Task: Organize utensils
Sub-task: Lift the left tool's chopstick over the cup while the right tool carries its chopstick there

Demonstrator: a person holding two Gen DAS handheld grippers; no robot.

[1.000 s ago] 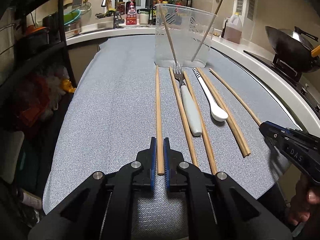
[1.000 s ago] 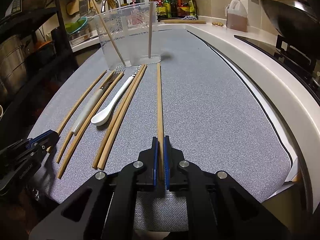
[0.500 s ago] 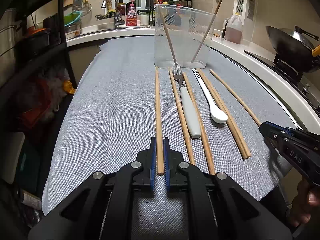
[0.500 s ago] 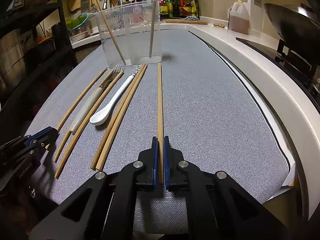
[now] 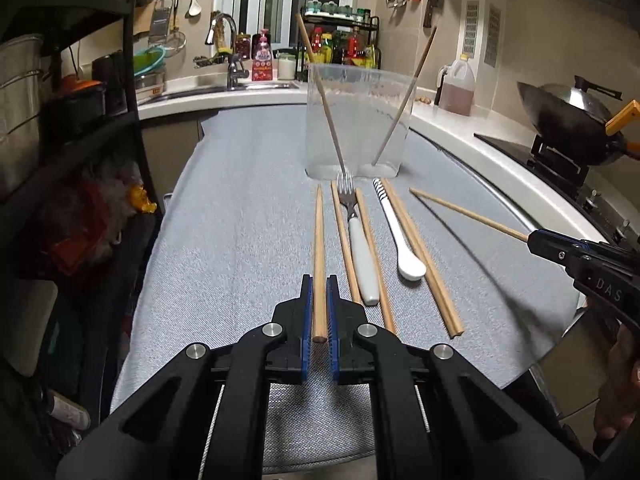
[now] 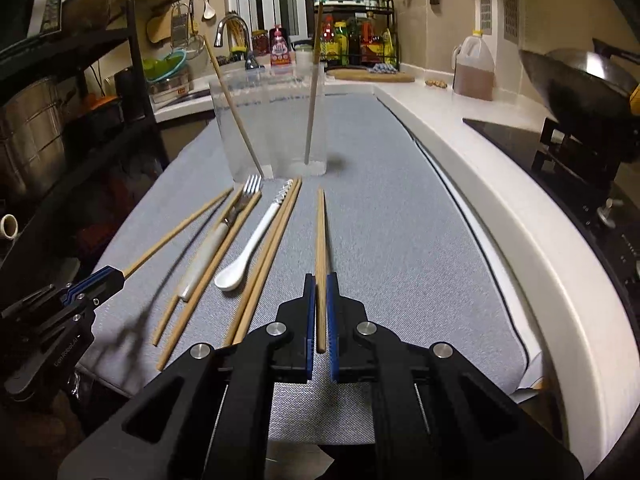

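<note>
Left tongs [image 5: 319, 308] and right tongs [image 6: 319, 312] each clamped on a thin, stiff, light bamboo chopstick [image 5: 318, 248] by its butt end (long lever ahead, prone to swivel).

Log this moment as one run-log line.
left tool: shut on wooden chopstick | right tool: shut on another wooden chopstick | clear plastic container: two chopsticks inside | white-handled fork, white spoon: on grey mat
</note>
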